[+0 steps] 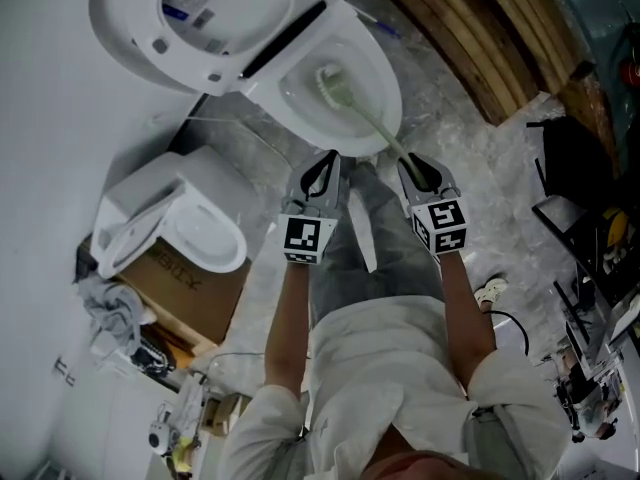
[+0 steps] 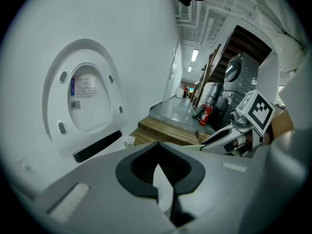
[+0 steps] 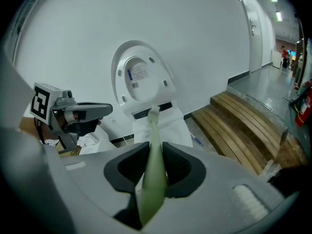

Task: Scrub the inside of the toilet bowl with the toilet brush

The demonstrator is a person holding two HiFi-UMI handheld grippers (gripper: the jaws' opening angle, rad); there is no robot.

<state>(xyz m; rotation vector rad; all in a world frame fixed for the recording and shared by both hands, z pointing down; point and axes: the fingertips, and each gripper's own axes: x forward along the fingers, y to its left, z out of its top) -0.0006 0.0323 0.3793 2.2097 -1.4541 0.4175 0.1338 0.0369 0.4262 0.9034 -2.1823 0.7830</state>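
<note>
Toilet bowl (image 1: 388,96): glossy white ceramic, oval, with a smooth rounded rim; it stands against a plain white wall.
Seat and lid (image 1: 190,18): white plastic, tipped up against the wall, with small dark bumpers dotted round the ring and a printed label in the middle.
Toilet brush (image 1: 372,120): a slim, pale-green plastic handle ending in a pale, bristly head. The head is down inside the bowl against the inner wall, and the handle slants up over the front rim.
Right gripper (image 3: 156,147): its dark ribbed pads are clamped on the green handle, which fills the gap between them.
Left gripper (image 2: 157,145): its jaws are drawn together at the tips with nothing between them. It hovers beside the right gripper, near the bowl's front rim and clear of the brush.
Second toilet (image 1: 185,223): the same glossy white ceramic, sitting on a brown cardboard box (image 1: 195,293) off to the person's left.
Wooden step (image 1: 490,33): long, curved slats of brown timber, to the right of the bowl.
Floor (image 1: 450,118): grey, mottled like stone, with a sheen.
Person: pale short-sleeved shirt, bare forearms.
</note>
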